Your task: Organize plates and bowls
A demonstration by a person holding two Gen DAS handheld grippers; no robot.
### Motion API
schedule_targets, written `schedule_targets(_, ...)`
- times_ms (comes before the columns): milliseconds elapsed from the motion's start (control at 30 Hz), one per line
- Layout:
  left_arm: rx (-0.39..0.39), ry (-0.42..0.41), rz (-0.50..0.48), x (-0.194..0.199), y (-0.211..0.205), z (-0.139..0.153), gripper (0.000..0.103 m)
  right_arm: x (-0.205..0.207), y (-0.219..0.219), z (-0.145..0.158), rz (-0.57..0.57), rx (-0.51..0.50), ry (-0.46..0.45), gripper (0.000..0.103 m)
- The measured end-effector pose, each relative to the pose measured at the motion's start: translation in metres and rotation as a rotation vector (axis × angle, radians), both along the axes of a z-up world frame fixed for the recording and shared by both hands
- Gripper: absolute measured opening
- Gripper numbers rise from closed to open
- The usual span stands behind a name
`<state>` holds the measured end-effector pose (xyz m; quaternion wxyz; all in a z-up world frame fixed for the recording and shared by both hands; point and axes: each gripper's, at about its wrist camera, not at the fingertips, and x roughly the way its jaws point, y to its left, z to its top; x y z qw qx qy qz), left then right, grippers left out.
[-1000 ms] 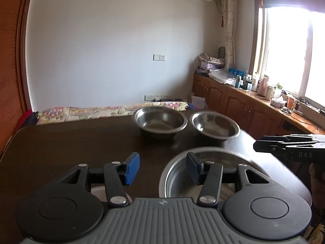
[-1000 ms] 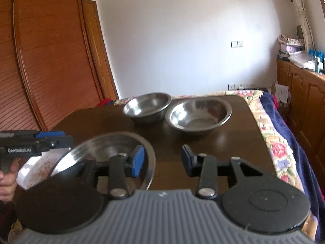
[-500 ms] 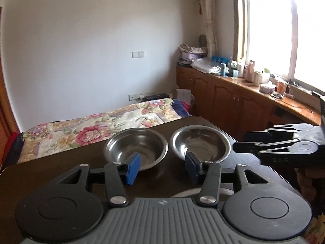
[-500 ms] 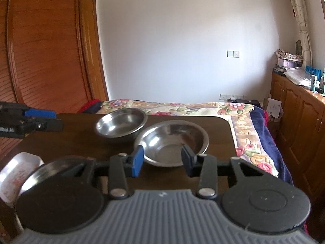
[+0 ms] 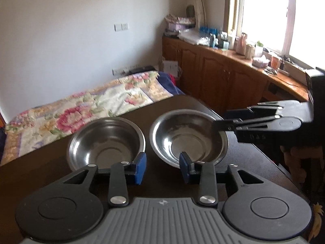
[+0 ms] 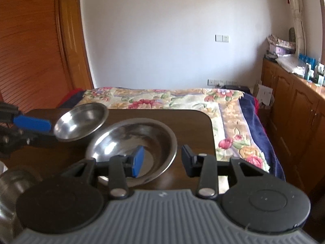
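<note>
Two round stainless-steel bowls sat side by side near the far edge of the dark wooden worktop (image 5: 50, 172), rims close together but apart. The smaller, deeper steel bowl (image 5: 107, 140) lay just ahead and left of the left gripper (image 5: 162, 167), whose blue-padded fingers (image 5: 141, 167) stood partly open with nothing between them; they had just been closing. The wider, shallower steel bowl (image 6: 134, 148) lay straight in front of the right gripper (image 6: 161, 161), its near right rim falling in the gap between those fingers, which were part open and, as far as I could tell, not pressing on it. From the left side, the right gripper's tips hung over that bowl's right rim, so the right hand looked the nearer to a grasp. A larger steel dish (image 6: 12, 183) showed blurred at the near left.

Compared with a second earlier, both grippers had travelled forward past that near dish, and the two far bowls now loomed close.
</note>
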<state>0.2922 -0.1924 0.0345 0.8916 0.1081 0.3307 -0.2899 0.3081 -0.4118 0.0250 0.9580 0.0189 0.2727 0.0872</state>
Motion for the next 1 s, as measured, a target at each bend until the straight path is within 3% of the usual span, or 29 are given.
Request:
schedule_targets(600, 0.041, 0.097, 0.020, 0.027, -0.019, -0.011, 0.064, 0.039, -0.018, -0.014, 0.005, 0.084, 0.133, 0.042)
schedule_targets(767, 0.042, 0.102, 0.015, 0.030, -0.022, -0.013, 0.064, 0.038, -0.017, -0.017, 0.029, 0.069, 0.132, 0.014)
schedule_targets(1000, 0.022, 0.121, 0.008, 0.036, -0.027, -0.015, 0.064, 0.037, -0.021, -0.015, 0.045, 0.082, 0.129, 0.013)
